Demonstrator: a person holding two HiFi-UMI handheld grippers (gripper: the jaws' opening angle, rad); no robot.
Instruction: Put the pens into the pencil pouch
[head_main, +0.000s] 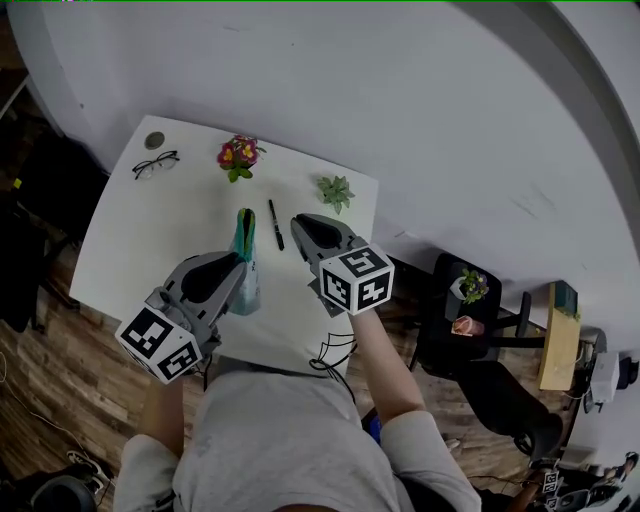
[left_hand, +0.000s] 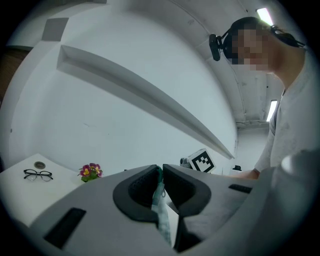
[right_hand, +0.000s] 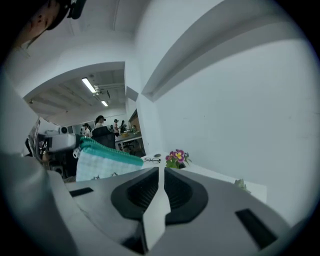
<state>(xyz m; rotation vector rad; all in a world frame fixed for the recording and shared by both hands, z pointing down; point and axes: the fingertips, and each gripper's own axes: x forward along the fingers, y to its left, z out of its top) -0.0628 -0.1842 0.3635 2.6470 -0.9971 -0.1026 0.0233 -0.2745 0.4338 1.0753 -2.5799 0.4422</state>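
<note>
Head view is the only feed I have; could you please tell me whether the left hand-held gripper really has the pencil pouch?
Observer: Yes. In its own view the left hand-held gripper is clamped on the teal pencil pouch, and the fabric hangs down between the jaws.
Operator: Thanks. Is the right one carrying anything?
Observer: No. The right hand-held gripper has its jaws nearly together with nothing between them.
Operator: Can its camera see the pouch?
Observer: Yes, the pouch shows at the left of that view, teal edge on top.
</note>
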